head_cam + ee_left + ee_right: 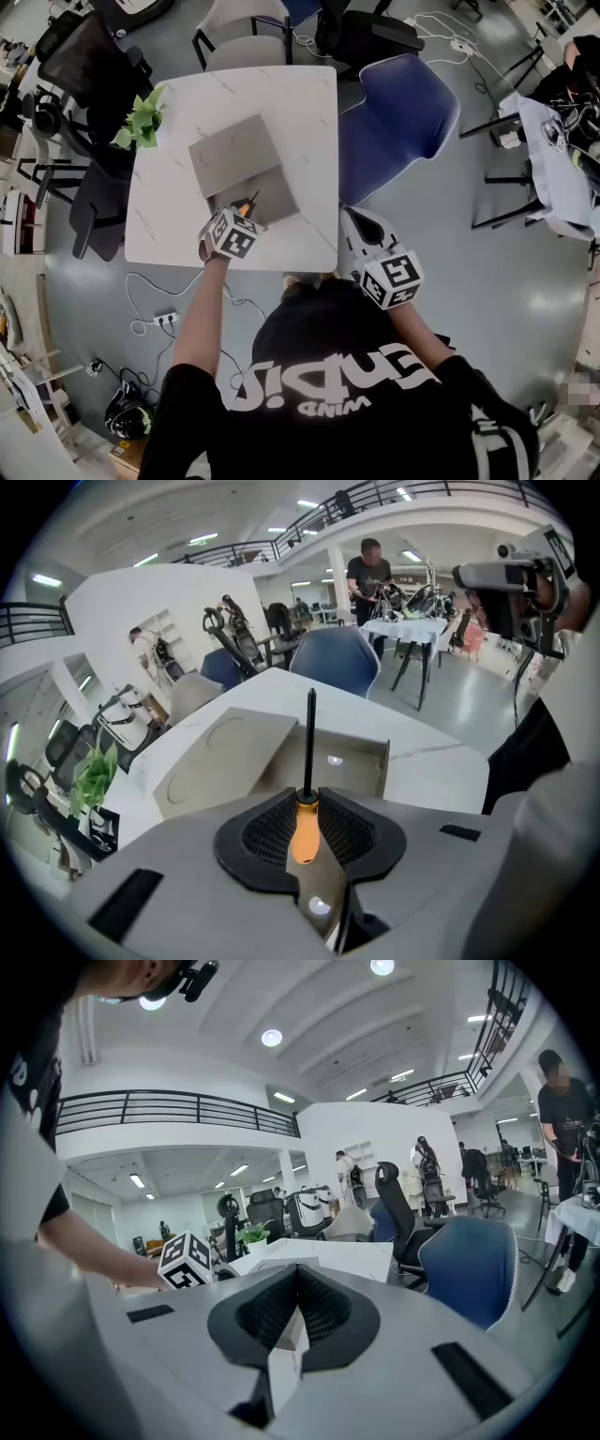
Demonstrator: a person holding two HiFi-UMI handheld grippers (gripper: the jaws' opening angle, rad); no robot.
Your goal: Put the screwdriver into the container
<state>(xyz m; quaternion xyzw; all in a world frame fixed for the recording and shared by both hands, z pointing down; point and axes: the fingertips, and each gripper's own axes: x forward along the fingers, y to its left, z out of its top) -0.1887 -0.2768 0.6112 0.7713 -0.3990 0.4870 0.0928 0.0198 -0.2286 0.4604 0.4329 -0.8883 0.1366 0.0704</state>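
Left gripper (307,808) jaws clenched on screwdriver (309,733) handle, shaft pointing ahead toward open container (361,761) | right gripper (297,1283) jaws closed, empty, beside desk (441,752) | step: carrying; next: lower in, release.

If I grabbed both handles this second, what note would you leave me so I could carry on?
Left tongs: shut on the screwdriver by its orange handle, shaft pointing over the open container.
Right tongs: shut, empty, off the near corner of the table.
Done: screwdriver picked up.
Left to do: lower it into the container and let go.
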